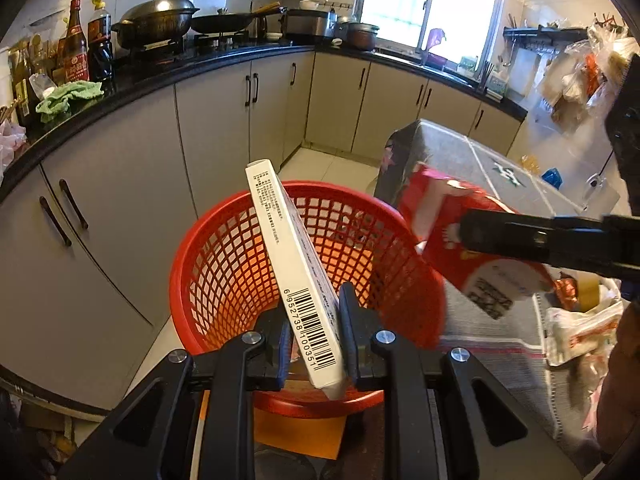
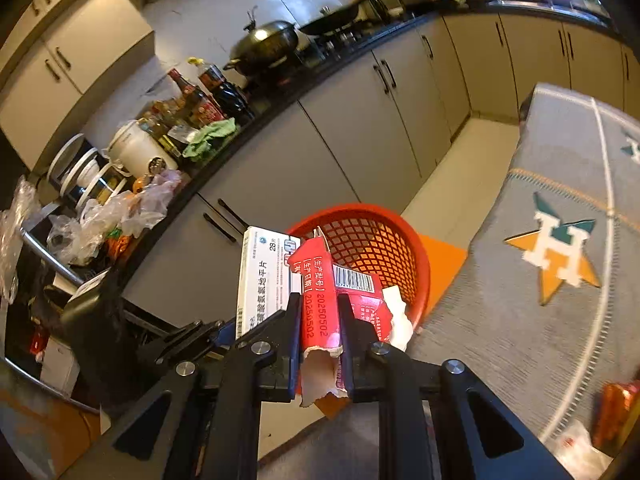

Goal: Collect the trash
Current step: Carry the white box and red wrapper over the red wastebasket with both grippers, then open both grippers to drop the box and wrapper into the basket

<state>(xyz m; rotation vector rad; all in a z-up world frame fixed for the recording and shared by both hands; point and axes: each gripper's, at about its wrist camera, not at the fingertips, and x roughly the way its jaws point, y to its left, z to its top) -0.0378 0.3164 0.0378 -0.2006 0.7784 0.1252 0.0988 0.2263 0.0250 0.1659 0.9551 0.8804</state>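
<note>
My left gripper [image 1: 314, 322] is shut on a flat white box [image 1: 294, 264] with a barcode, held upright over the red mesh basket [image 1: 224, 264]. My right gripper [image 2: 320, 328] is shut on a torn red carton [image 2: 320, 300], held near the basket's [image 2: 400, 240] right rim. In the left wrist view the right gripper [image 1: 520, 236] reaches in from the right with the red carton [image 1: 460, 240]. In the right wrist view the white box [image 2: 262, 276] and the left gripper [image 2: 208, 332] show to the left.
The basket stands on the floor on an orange sheet [image 2: 444, 256] beside a table with a grey cloth [image 2: 540, 300]. More wrappers [image 1: 576, 332] lie on the table at the right. Grey cabinets [image 1: 216, 120] and a cluttered black counter [image 1: 80, 96] run behind.
</note>
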